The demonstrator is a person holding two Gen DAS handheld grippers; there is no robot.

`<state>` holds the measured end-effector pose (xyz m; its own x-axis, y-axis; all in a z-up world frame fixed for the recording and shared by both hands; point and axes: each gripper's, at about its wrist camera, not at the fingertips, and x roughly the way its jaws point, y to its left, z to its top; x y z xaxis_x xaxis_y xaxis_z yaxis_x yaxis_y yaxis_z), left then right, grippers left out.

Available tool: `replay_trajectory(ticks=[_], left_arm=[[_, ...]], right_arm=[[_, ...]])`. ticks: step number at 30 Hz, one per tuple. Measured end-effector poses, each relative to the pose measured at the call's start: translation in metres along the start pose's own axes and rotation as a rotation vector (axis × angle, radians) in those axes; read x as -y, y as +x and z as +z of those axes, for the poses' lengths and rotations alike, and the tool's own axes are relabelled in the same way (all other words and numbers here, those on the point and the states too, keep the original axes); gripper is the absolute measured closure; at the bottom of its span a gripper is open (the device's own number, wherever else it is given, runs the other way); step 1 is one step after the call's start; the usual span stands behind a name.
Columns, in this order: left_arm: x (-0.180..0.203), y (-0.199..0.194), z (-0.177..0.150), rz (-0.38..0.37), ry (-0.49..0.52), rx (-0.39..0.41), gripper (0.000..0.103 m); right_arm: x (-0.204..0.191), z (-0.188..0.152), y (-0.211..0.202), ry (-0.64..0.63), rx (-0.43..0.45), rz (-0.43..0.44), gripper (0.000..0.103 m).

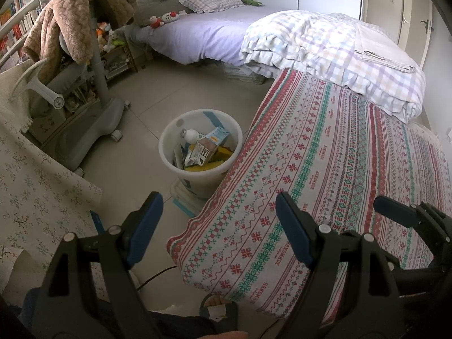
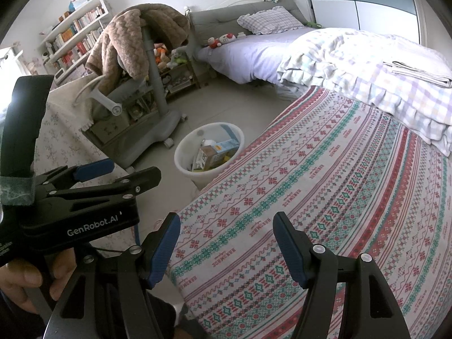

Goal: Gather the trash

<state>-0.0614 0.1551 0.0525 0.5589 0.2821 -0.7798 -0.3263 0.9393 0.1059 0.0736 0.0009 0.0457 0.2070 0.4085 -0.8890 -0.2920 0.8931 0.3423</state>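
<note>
A white bin [image 1: 203, 180] stands on the tiled floor against the edge of a bed with a patterned cover [image 1: 325, 169]. Inside it lie a brown carton [image 1: 206, 149], a pale blue carton [image 1: 219, 137], a white bottle [image 1: 189, 135] and something yellow [image 1: 214, 165]. My left gripper [image 1: 220, 226] hovers open in front of the bin and over the bed's corner, nothing between its blue pads. The right gripper [image 2: 226, 243] is open above the patterned cover [image 2: 310, 183], also empty. The right wrist view shows the bin [image 2: 203, 176] ahead and the left gripper [image 2: 124, 171] at the left.
A grey wheeled chair [image 1: 93, 130] draped with a brown blanket [image 1: 84, 14] stands left of the bin. A floral cloth [image 1: 34, 192] hangs at the near left. A folded checked quilt [image 1: 339, 53] lies further up the bed. A slippered foot [image 1: 217, 308] and a cable are on the floor below.
</note>
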Motion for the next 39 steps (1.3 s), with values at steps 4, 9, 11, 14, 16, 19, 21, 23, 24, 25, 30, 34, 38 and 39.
replay_trajectory(ticks=[4,9,11,14,16,19,21,23,24,25,30,34,38,39], left_arm=[[0.0003,-0.0002,-0.0003,-0.003,0.002,-0.002,0.021],[0.0012,0.0015,-0.0014,-0.005,0.004,-0.005,0.021],[0.0012,0.0013,-0.0011,-0.004,0.003,-0.004,0.021],[0.0010,0.0012,-0.0008,-0.004,0.003,-0.004,0.021],[0.0014,0.0013,-0.0011,-0.003,0.004,-0.006,0.021],[0.0009,0.0021,-0.0023,-0.005,0.004,-0.007,0.021],[0.0008,0.0021,-0.0025,-0.004,0.005,-0.006,0.021],[0.0002,0.0023,-0.0018,-0.004,0.005,-0.007,0.021],[0.0008,0.0023,-0.0027,-0.004,0.006,-0.008,0.021],[0.0005,0.0020,-0.0019,-0.006,0.006,-0.007,0.021],[0.0023,0.0009,-0.0045,-0.006,0.025,0.011,0.021],[0.0011,0.0028,-0.0030,-0.009,0.031,0.009,0.021],[0.0013,0.0024,-0.0039,-0.011,0.030,0.009,0.021],[0.0004,0.0027,-0.0026,-0.011,0.032,0.009,0.021]], right_arm=[[-0.0006,-0.0008,0.0019,0.005,-0.001,0.002,0.034],[-0.0021,-0.0014,0.0037,0.017,-0.003,0.009,0.034],[-0.0019,-0.0013,0.0035,0.017,-0.003,0.010,0.034],[-0.0022,-0.0012,0.0034,0.017,-0.002,0.010,0.034],[-0.0019,-0.0014,0.0038,0.016,-0.002,0.009,0.033],[-0.0016,-0.0015,0.0037,0.017,-0.003,0.011,0.033],[-0.0023,-0.0014,0.0036,0.016,-0.002,0.009,0.033],[-0.0021,-0.0016,0.0039,0.017,-0.002,0.010,0.033],[-0.0025,-0.0014,0.0036,0.018,-0.003,0.011,0.033],[-0.0026,-0.0014,0.0035,0.018,-0.002,0.010,0.033],[-0.0027,-0.0014,0.0036,0.018,-0.002,0.010,0.033],[-0.0027,-0.0014,0.0037,0.019,-0.002,0.010,0.033],[-0.0026,-0.0016,0.0038,0.017,-0.002,0.010,0.033],[-0.0025,-0.0014,0.0035,0.017,-0.002,0.010,0.033]])
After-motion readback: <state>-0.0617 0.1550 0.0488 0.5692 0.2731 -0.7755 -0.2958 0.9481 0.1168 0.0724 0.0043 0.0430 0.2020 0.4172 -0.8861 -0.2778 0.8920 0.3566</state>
